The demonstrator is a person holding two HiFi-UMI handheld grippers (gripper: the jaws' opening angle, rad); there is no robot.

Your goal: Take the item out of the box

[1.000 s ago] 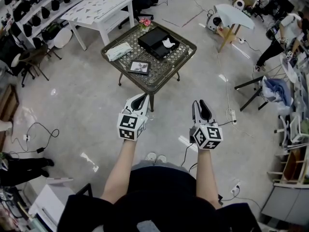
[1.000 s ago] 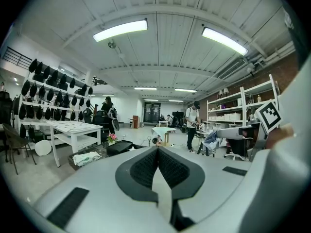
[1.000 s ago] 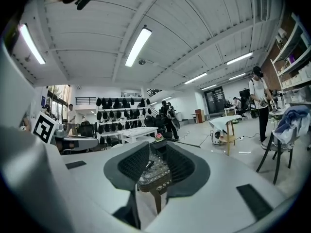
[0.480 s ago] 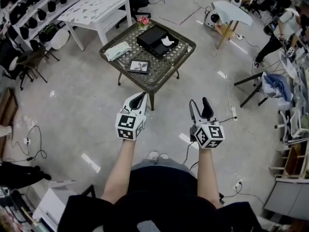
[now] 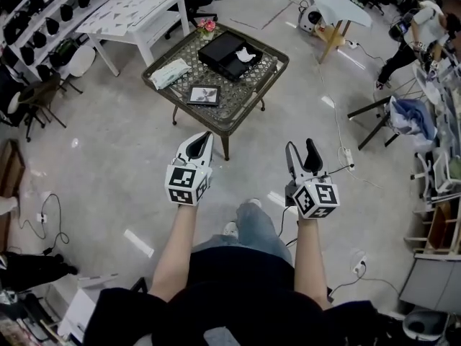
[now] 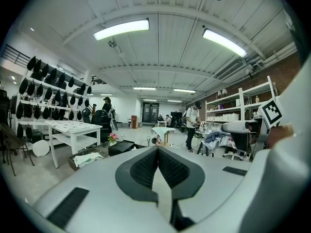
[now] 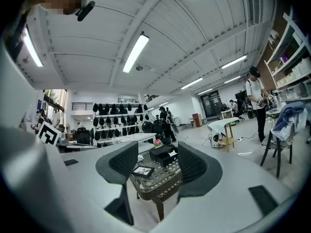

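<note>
Standing on open floor, both arms out in front at about waist height. Left gripper (image 5: 200,141): pads pressed together, nothing between them. Right gripper (image 5: 302,150): jaws spread wide and empty; through the gap its own view shows only the table, some way off. Neither tool touches anything. Ahead, well apart from both grippers, is a low table (image 5: 281,60) with a lattice top and dark legs. On its near part lies a small frame (image 5: 204,94), with a pale packet (image 5: 170,72) to the left of it. Further back on the top sits the black box (image 5: 223,49), flat and shallow. The item (image 5: 246,55) is a small white thing lying in the box toward its right side; too small from here for me to say what it is. Pink flowers (image 5: 207,26) stand at the far corner, just beside the box. My read on progress: nothing of the task is done, and the item is untouched in the box. Left to do is all of it: close the distance to the table, bring the open right gripper down over the item, pinch it, lift it clear of the box. Beyond the table there is a white bench and people at work, none of them near my path.
</note>
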